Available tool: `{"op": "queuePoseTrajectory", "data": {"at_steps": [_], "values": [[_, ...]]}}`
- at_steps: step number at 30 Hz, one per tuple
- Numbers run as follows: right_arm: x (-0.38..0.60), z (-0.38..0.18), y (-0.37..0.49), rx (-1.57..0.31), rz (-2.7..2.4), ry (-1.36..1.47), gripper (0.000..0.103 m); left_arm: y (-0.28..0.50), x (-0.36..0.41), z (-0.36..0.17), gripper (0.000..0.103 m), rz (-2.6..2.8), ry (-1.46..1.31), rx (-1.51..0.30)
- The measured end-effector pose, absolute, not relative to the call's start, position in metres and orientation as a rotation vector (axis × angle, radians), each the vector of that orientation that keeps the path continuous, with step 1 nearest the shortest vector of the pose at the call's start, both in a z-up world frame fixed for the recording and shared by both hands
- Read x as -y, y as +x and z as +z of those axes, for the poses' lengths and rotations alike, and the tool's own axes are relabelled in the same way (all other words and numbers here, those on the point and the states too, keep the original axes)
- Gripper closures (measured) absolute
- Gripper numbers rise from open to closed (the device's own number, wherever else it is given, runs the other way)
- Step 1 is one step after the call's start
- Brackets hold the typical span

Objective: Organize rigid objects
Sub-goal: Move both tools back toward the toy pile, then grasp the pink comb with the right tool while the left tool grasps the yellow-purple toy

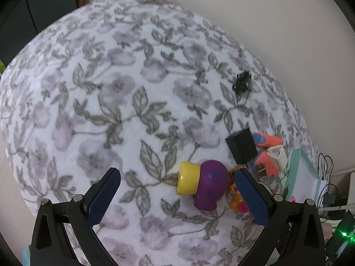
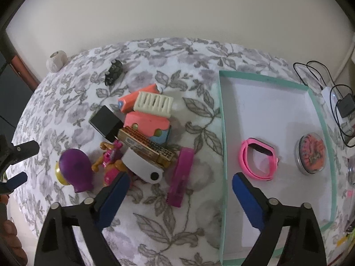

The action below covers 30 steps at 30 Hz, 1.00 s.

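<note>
- On the flowered blanket (image 2: pixel 155 217), a heap of small rigid things lies left of the mint-rimmed tray (image 2: pixel 223 133): a purple bulb toy (image 2: pixel 76 170) with a yellow cap (image 1: pixel 188 177), an orange-and-pink figure (image 2: pixel 108 161), a white block with a black dot (image 2: pixel 143 168), a gold grille piece (image 2: pixel 146 146), a black box (image 2: pixel 105 123), coral blocks (image 2: pixel 145 122), a cream slatted piece (image 2: pixel 154 104).
- A magenta comb-like bar (image 2: pixel 180 175) lies just beside the heap, between it and the tray's left wall.
- Inside the tray rest a pink wristband (image 2: pixel 258 161) and a round clear-lidded tin (image 2: pixel 310 155), apart from each other.
- My right gripper (image 2: pixel 179 188) hangs over the magenta bar, fingers spread wide, one blue pad near the white block and the other over the tray's edge; nothing is pinched.
- My left gripper (image 1: pixel 177 188) is spread too, the purple toy lying between its pads with neither pad pressing it that I can see.
- Farther back, a small dark object (image 2: pixel 114 72) sits alone on the blanket, and a pale yarn ball (image 2: pixel 56 61) lies at the far edge.
- Cables and a charger (image 2: pixel 345 106) lie beyond the tray.
</note>
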State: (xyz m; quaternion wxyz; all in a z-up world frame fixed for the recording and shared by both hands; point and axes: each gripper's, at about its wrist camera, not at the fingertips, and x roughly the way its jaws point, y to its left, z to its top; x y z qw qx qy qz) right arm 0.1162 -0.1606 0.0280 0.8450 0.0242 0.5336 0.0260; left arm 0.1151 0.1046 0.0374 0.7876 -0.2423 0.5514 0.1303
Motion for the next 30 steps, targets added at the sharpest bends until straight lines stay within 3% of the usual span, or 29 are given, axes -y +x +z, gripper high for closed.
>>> {"op": "queuePoseTrajectory", "data": {"at_steps": [14,21,30], "values": [[0.163,0.007,0.121,-1.192,0.046,0.038,0.047,0.127,-0.092,0.003,0.001,0.250,-0.522,-1.272],[0.156,0.008,0.120,-1.192,0.075,0.003,0.057,0.132,-0.085,-0.006,0.001,0.231,-0.512,-1.295],[0.156,0.006,0.118,-1.231,0.113,0.007,0.059,0.135,-0.084,-0.011,0.001,0.232,-0.500,-1.307]]}}
